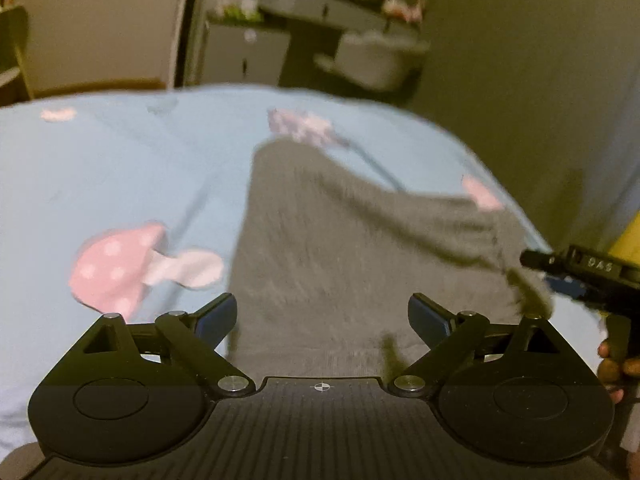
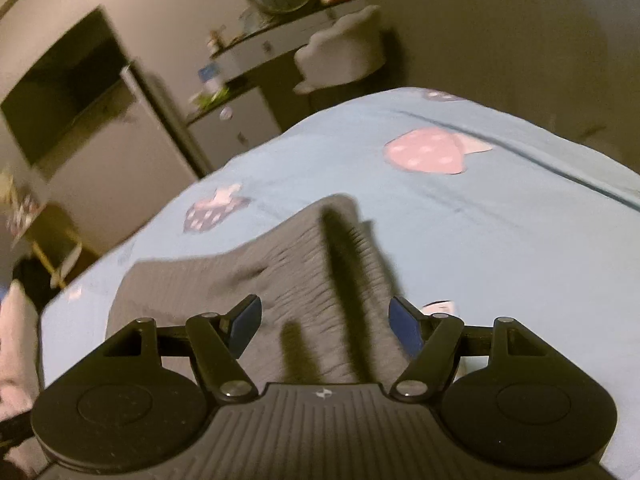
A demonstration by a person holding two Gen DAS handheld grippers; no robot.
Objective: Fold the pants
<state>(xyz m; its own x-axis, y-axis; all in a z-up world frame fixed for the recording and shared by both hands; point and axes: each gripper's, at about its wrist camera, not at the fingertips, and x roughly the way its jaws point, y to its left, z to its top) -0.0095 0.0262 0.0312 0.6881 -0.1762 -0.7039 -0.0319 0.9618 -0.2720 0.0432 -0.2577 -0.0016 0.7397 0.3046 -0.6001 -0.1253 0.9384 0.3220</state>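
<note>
Grey pants (image 1: pixel 320 240) lie on the blue bed sheet (image 1: pixel 120 168), beside its pink mushroom print (image 1: pixel 120 264). Left gripper (image 1: pixel 322 320) and right gripper (image 2: pixel 326 328) hover over them, jaws wide, empty. Fabric looks soft, light, floppy; best pinched at a hem corner.

Grey pants (image 1: pixel 328 240), soft knit fabric, lying on the light blue mushroom-print bedsheet (image 1: pixel 120 168). Spread mostly flat in the left wrist view, one long straight edge running up the sheet, far end reaching near a purple mushroom print. Right-hand portion lifted off the bed into a raised ridge, sagging fold line running diagonally. In the right wrist view (image 2: pixel 256 280), fabric bunched with fine wrinkles, one corner peaked upward, dark crease down the middle. Blurred in both views; waistband or leg ends indistinguishable.
</note>
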